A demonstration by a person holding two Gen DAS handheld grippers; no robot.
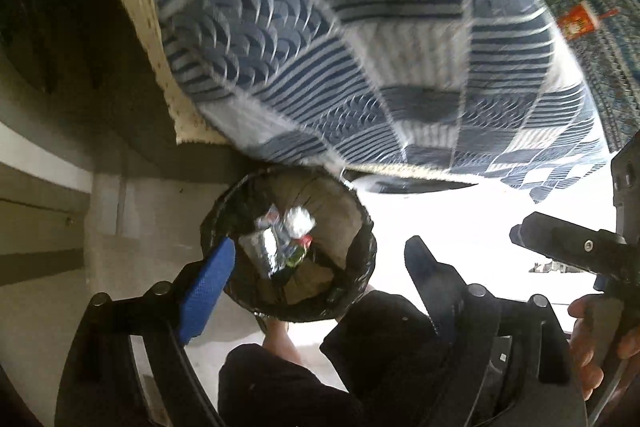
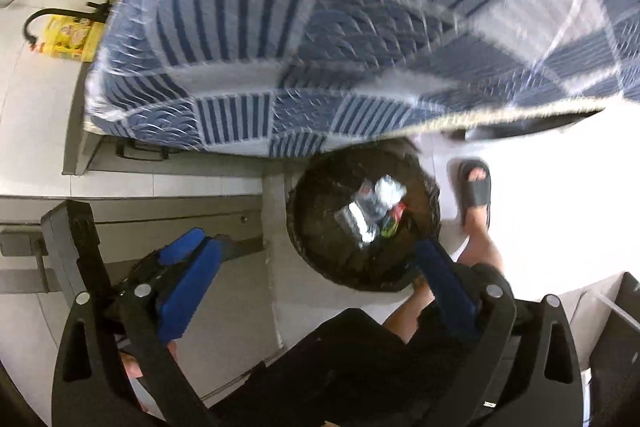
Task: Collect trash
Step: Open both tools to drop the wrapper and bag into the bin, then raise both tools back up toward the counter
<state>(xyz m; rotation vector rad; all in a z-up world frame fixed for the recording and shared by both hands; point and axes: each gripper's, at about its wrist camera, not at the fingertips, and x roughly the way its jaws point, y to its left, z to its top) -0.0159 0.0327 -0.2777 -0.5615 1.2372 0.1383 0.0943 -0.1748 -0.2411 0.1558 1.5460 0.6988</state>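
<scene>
A round trash bin lined with a black bag (image 1: 362, 227) stands on the pale floor below both grippers; it also shows in the right wrist view (image 2: 316, 227). Crumpled foil and wrappers (image 1: 284, 235) lie at its bottom, seen too in the right wrist view (image 2: 372, 211). My left gripper (image 1: 320, 267) is open and empty above the bin. My right gripper (image 2: 316, 275) is open and empty over the bin's near rim. The right gripper also appears at the right edge of the left wrist view (image 1: 560, 239), and the left gripper shows at the left of the right wrist view (image 2: 188, 251).
A bed with a blue striped patchwork cover (image 1: 340, 47) overhangs just behind the bin. The person's sandalled foot (image 2: 476, 191) stands right of the bin, dark-trousered legs (image 1: 320, 367) below. Yellow bags (image 2: 68, 39) lie on the floor far left.
</scene>
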